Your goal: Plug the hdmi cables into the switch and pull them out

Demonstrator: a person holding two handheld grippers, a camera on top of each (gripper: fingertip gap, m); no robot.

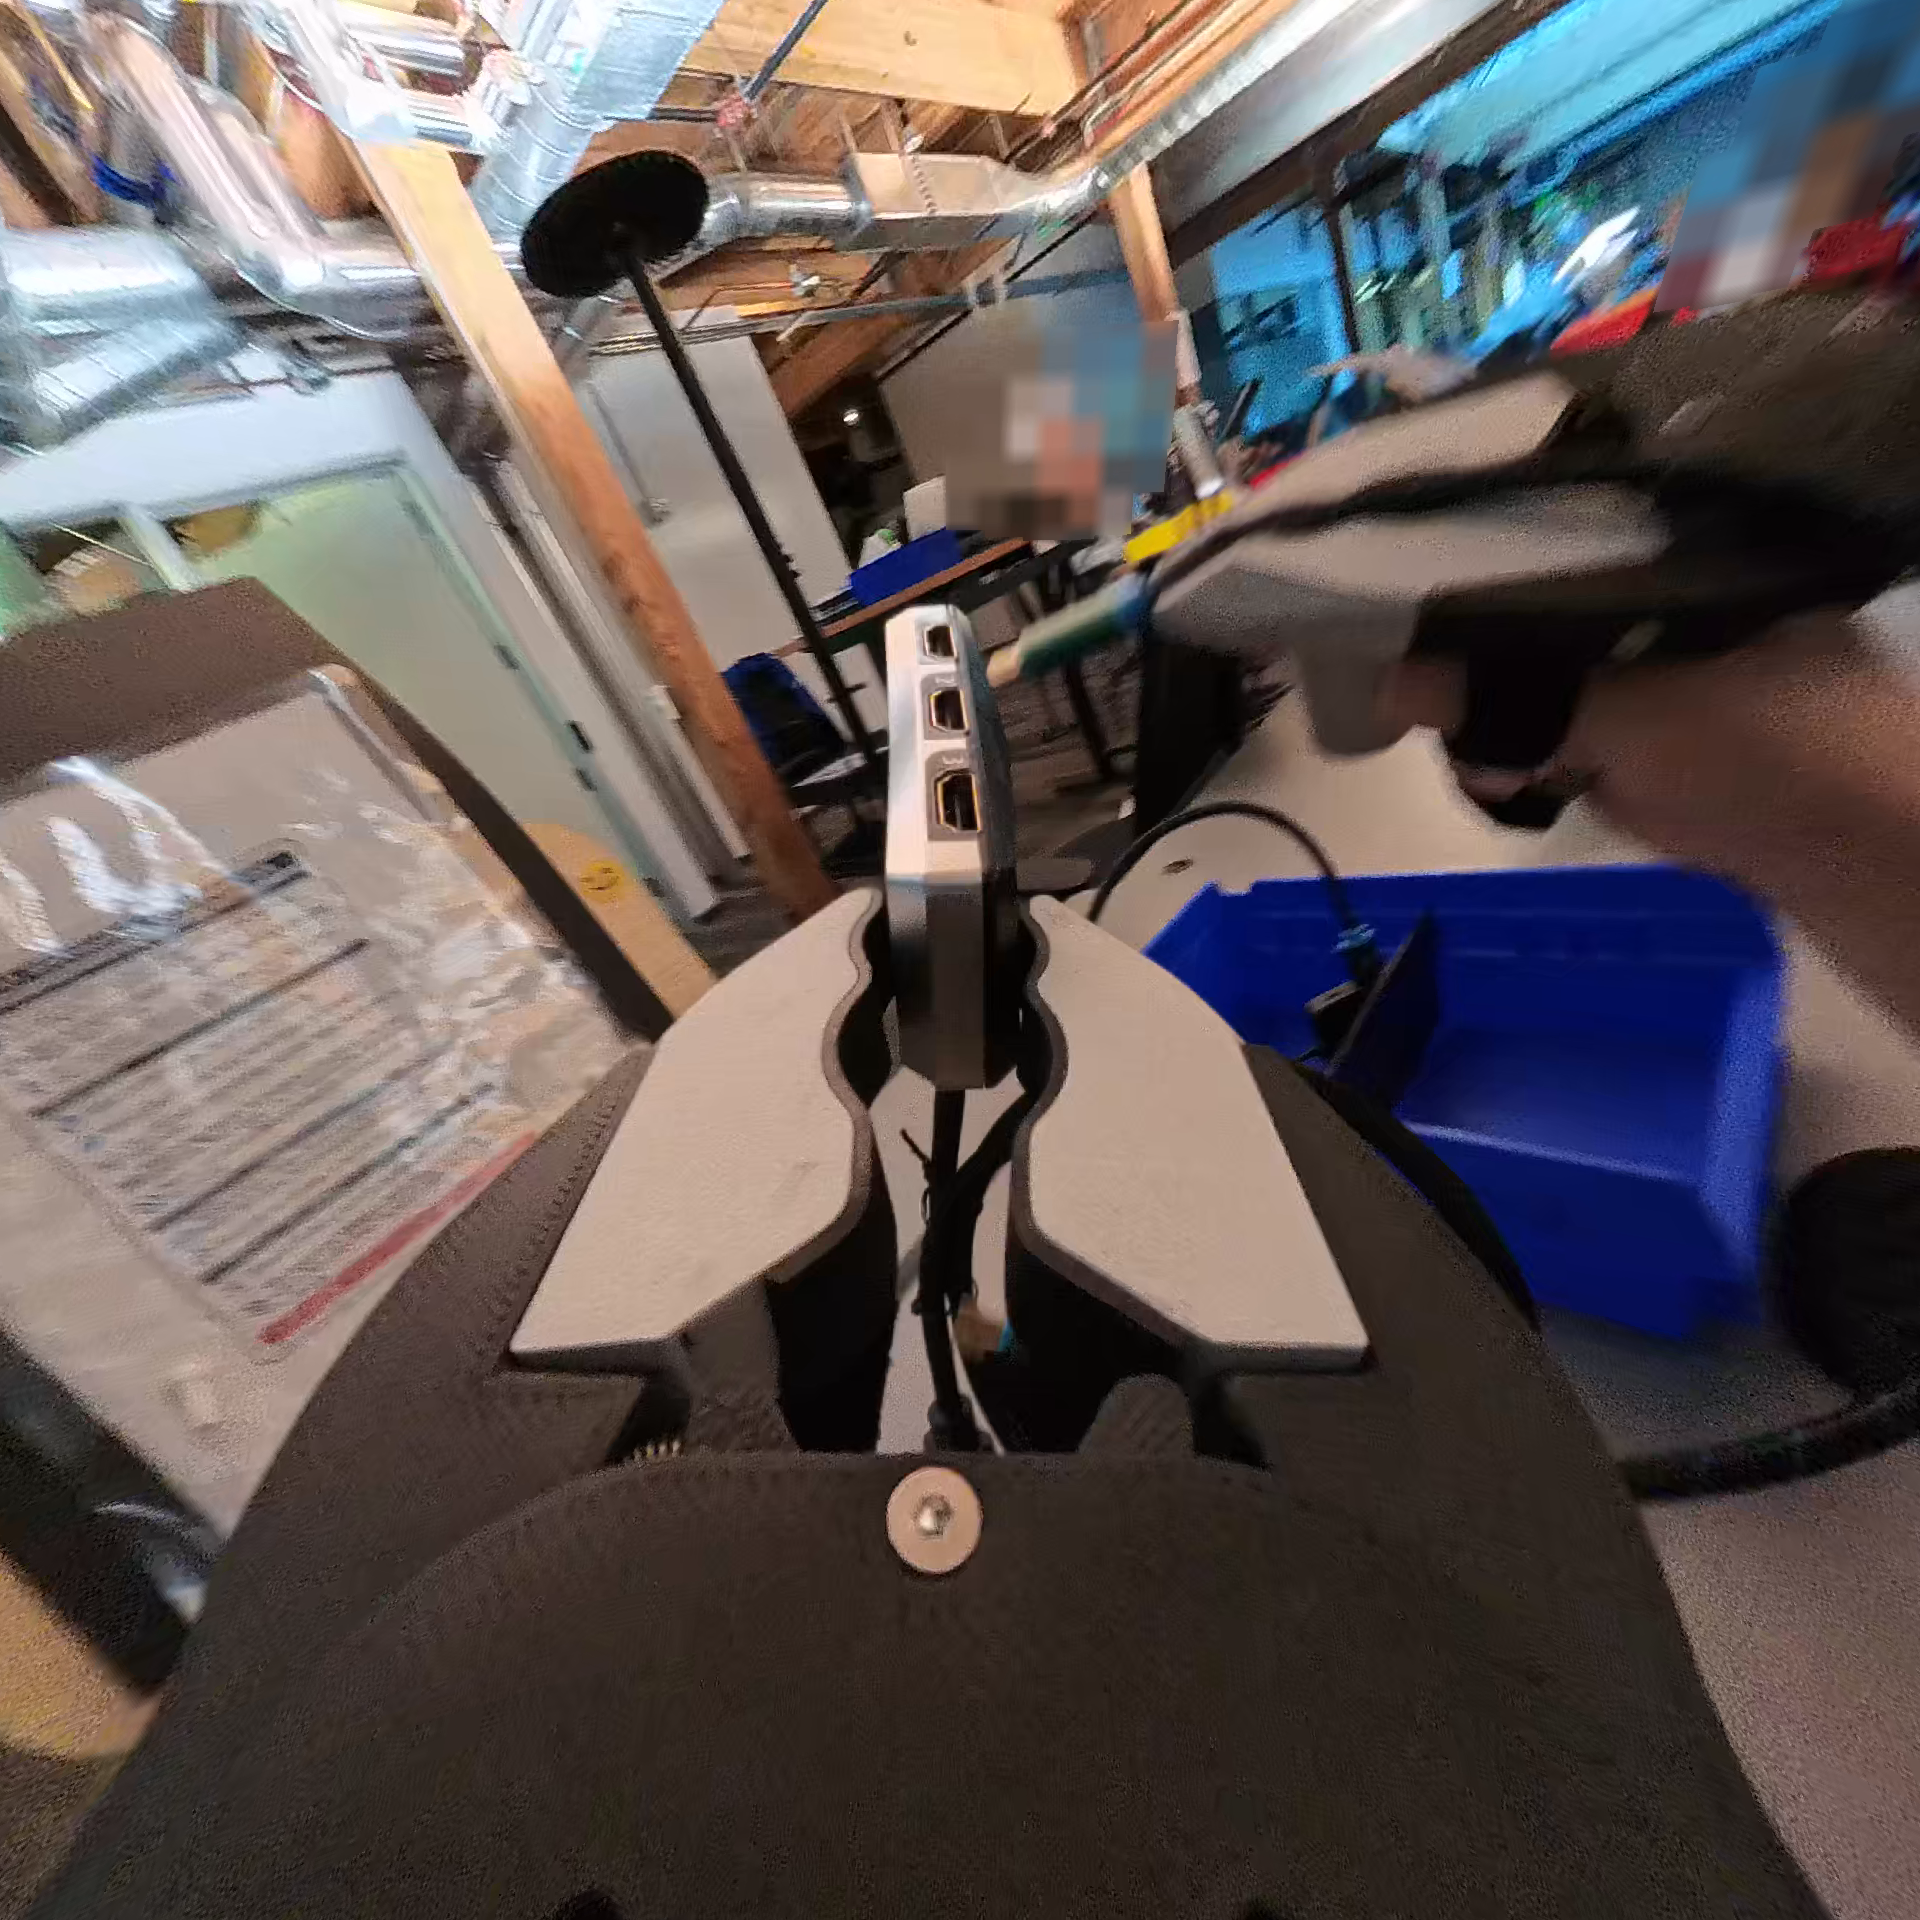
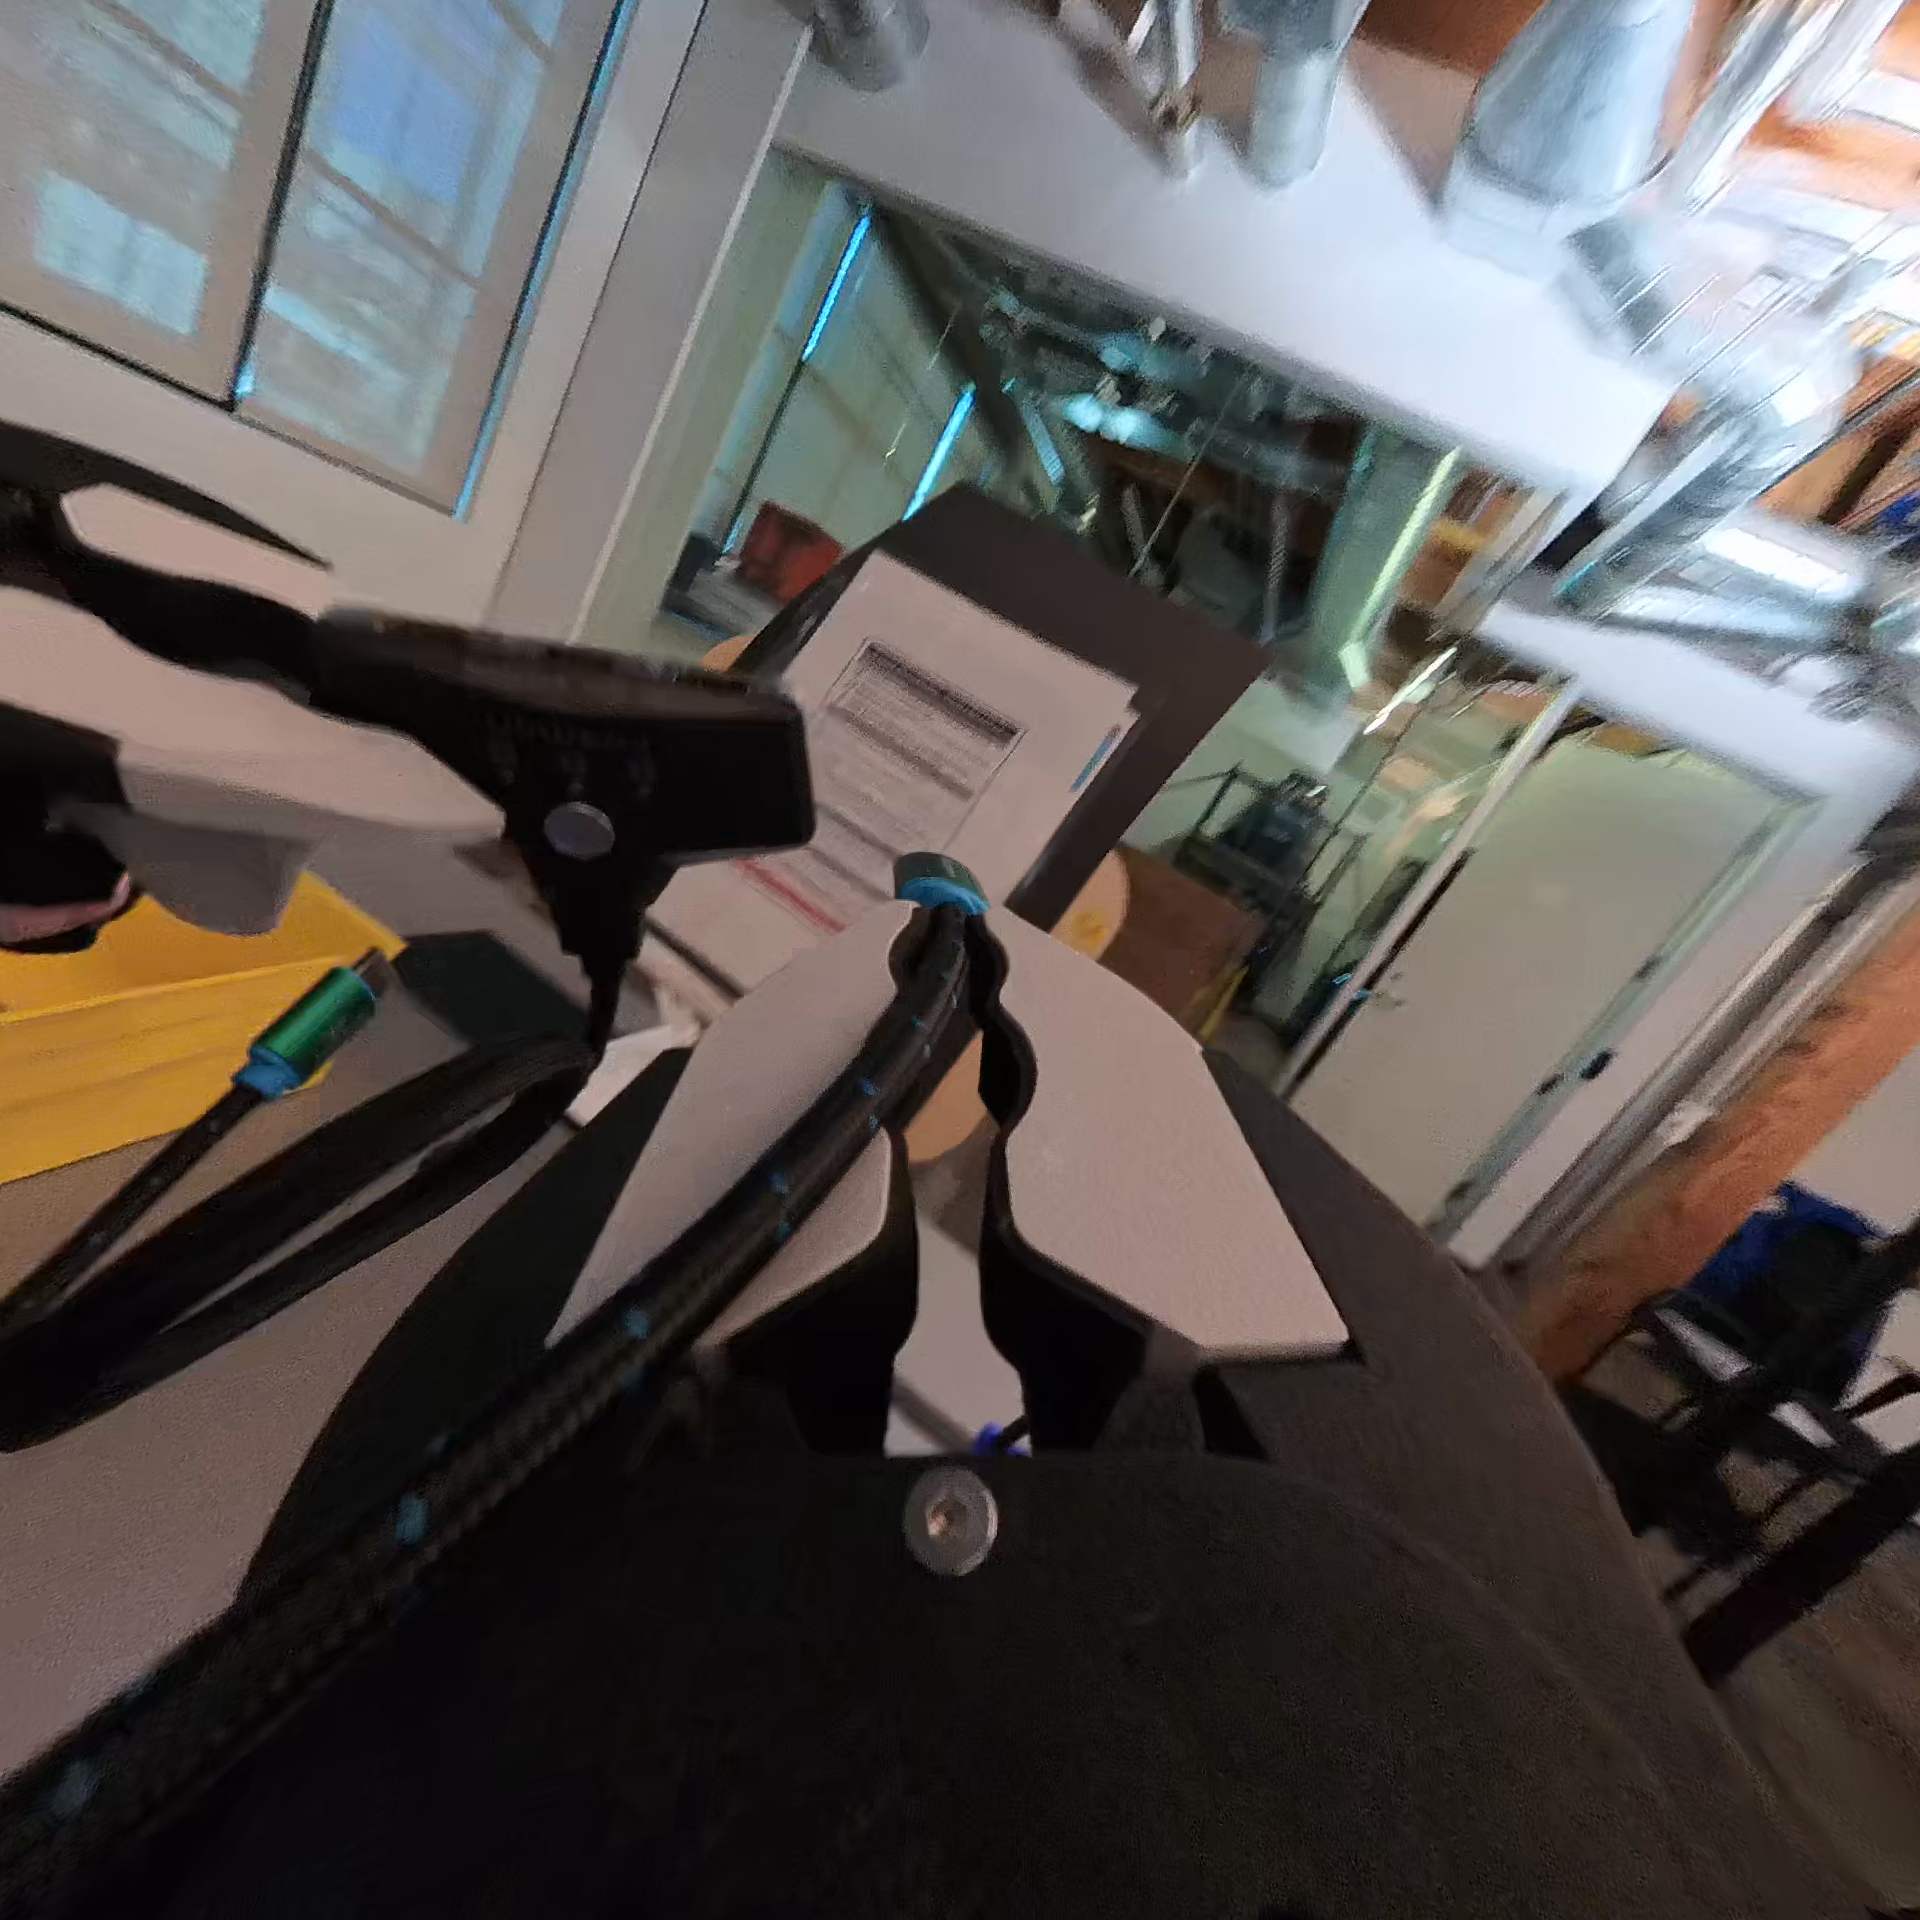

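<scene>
Left wrist view: left gripper [image 1: 948,966] fingers pinch the switch [image 1: 948,821]; right gripper [image 2: 951,935] fingers pinch a cable [image 2: 831,1122].

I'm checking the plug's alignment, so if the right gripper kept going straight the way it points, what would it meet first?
Probably the HDMI switch held by the left gripper; the right gripper has its green plug close beside the top port, though depth is unclear.
</scene>
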